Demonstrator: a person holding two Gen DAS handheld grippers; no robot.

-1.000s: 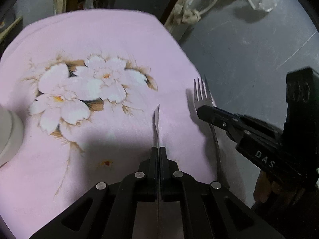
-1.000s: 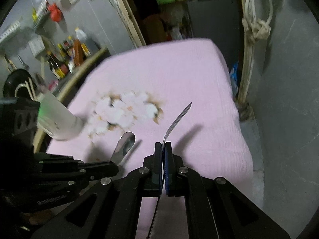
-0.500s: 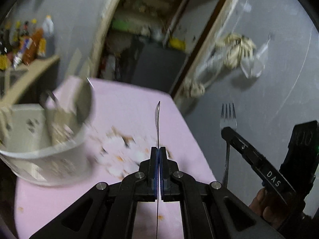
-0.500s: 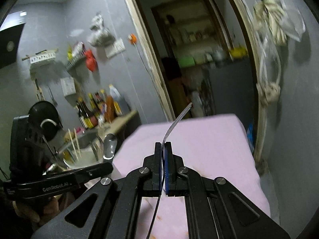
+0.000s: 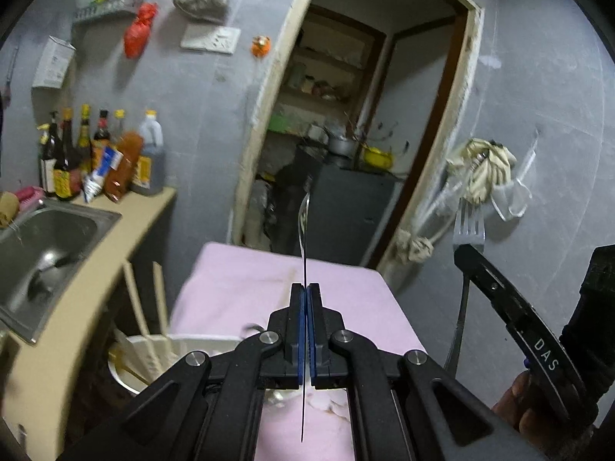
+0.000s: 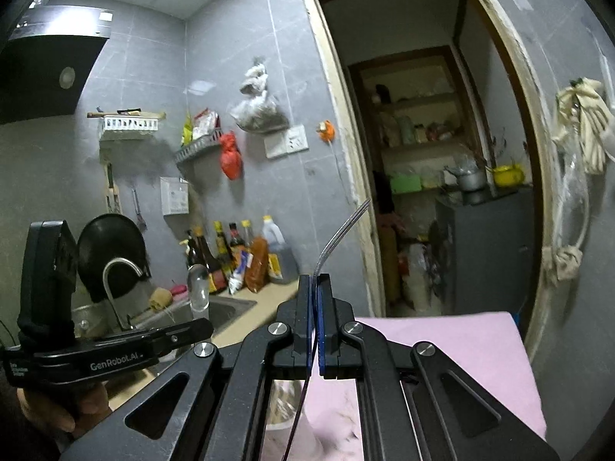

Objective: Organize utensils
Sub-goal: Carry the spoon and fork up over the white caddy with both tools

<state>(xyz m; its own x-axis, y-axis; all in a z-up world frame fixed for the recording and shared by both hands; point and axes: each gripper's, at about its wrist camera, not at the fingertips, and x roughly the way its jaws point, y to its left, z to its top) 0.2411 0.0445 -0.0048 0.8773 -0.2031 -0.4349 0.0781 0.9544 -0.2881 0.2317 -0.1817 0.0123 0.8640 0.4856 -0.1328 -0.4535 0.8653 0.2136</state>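
Spoon (image 5: 304, 215) is clamped edge-on in the left gripper (image 5: 306, 296), fork (image 6: 346, 226) is pinched tight in the right gripper (image 6: 316, 288), both held above the pink cloth (image 5: 346, 292).

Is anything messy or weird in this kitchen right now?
Nothing looks spilled or broken. The one unusual sight: the left gripper pinches a spoon and the right gripper a fork, both up in the air and outside the white utensil holder, where pale chopsticks lean.

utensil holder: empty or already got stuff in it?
Not empty. The white utensil holder below the left gripper has pale chopsticks standing in it; what else it holds is hidden.
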